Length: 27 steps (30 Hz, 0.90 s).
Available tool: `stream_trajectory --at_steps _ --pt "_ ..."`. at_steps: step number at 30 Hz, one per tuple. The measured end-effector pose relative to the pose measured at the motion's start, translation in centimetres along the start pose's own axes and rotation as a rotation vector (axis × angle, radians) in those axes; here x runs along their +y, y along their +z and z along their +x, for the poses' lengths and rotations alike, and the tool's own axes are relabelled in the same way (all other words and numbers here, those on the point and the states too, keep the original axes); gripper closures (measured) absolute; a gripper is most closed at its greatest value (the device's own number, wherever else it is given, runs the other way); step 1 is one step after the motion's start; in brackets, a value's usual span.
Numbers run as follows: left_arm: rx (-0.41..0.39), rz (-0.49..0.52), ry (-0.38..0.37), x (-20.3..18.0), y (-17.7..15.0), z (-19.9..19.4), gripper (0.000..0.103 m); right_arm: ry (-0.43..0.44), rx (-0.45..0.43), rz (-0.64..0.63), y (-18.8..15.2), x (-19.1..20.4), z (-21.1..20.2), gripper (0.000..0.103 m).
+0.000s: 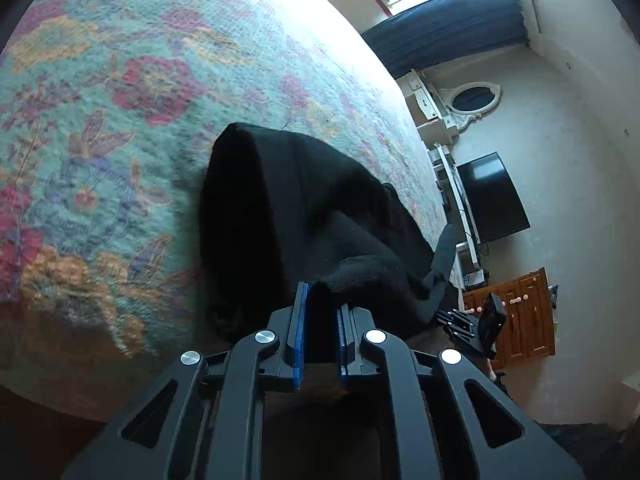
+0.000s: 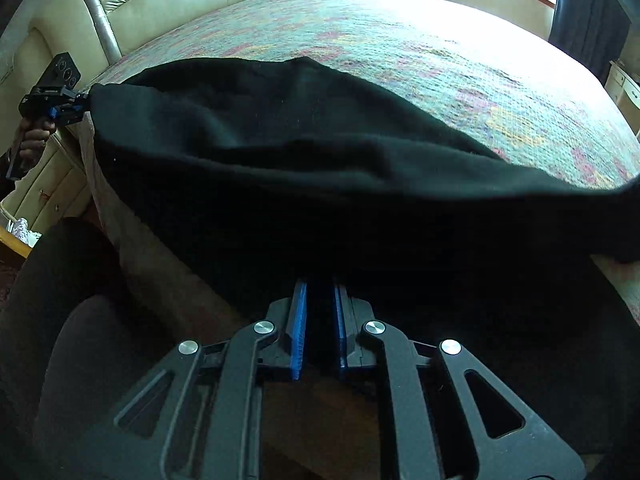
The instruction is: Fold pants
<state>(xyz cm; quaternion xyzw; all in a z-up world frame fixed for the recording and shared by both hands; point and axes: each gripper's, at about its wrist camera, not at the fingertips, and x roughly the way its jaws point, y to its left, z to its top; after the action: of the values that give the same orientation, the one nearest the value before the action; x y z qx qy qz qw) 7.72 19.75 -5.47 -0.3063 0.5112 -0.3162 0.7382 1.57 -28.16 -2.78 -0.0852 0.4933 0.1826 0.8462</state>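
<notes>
Both grippers [image 1: 322, 320] [image 2: 320, 320] pinch black pants [image 2: 280, 168] over floral bedspread [image 1: 120, 100].

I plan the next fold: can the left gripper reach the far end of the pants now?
Probably not: the left gripper is shut on the pants at the bed's edge, so it must release first.

Each of the 2 wrist views looks forward along its own fingers, very near the black pants [image 1: 304, 216], over the bed [image 2: 440, 52]; both share these.
</notes>
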Motion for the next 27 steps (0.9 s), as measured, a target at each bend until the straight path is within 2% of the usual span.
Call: stream_trajectory --at_steps 2,4,5,7,10,12,13,15,17,18,20,21,22,23,24,27 --pt "-0.007 -0.041 0.026 1.1 -0.6 -0.4 0.089 0.024 -0.01 0.054 -0.2 -0.4 -0.2 0.091" --pt "-0.035 -0.088 0.028 2.0 -1.1 -1.4 0.089 0.114 -0.039 0.16 -0.2 -1.3 -0.9 0.081" --pt "-0.051 -0.117 0.021 2.5 -1.4 -2.0 0.089 0.154 -0.059 0.218 -0.2 -1.9 -1.4 0.058" --pt "-0.071 -0.171 0.006 2.8 -2.1 -2.9 0.089 0.184 -0.11 0.329 -0.1 -2.8 -2.5 0.035" --pt "-0.103 -0.187 0.01 1.7 -3.3 -3.9 0.083 0.232 -0.172 0.546 0.5 -5.9 -3.6 0.033" --pt "-0.131 -0.181 0.026 0.1 -3.6 -4.1 0.062 0.259 -0.208 0.724 0.8 -8.4 -4.1 0.03" --pt "-0.136 -0.181 0.039 -0.6 -3.6 -4.0 0.058 0.246 -0.212 0.791 1.0 -9.6 -4.1 0.03" --pt "-0.159 -0.179 0.071 -2.1 -3.7 -3.6 0.049 0.163 -0.193 0.856 2.1 -11.0 -3.9 0.03" --pt "-0.161 -0.195 0.095 -3.3 -3.6 -2.8 0.042 0.076 -0.173 0.845 4.0 -12.0 -3.5 0.029" --pt "-0.156 -0.211 0.102 -3.8 -3.6 -2.3 0.041 0.023 -0.151 0.849 4.8 -12.6 -3.0 0.029" --pt "-0.135 -0.24 0.093 -4.0 -3.9 -1.4 0.04 -0.014 -0.126 0.87 5.9 -13.6 -2.1 0.029" --pt "-0.125 -0.255 0.105 -3.9 -4.5 -1.0 0.04 -0.033 -0.115 0.876 6.3 -14.1 -1.5 0.036" --pt "-0.12 -0.266 0.111 -4.1 -4.5 -0.5 0.039 -0.056 -0.11 0.885 6.5 -14.3 -1.2 0.048" --pt "-0.114 -0.272 0.117 -4.3 -4.6 -0.1 0.039 -0.043 -0.104 0.895 6.6 -14.6 -0.7 0.087" --pt "-0.112 -0.276 0.135 -4.5 -4.7 0.2 0.038 -0.01 -0.088 0.912 6.4 -14.8 -0.3 0.094" --pt "-0.134 -0.304 0.165 -4.9 -5.2 0.5 0.033 0.05 -0.139 0.992 4.0 -15.3 -1.2 0.094"
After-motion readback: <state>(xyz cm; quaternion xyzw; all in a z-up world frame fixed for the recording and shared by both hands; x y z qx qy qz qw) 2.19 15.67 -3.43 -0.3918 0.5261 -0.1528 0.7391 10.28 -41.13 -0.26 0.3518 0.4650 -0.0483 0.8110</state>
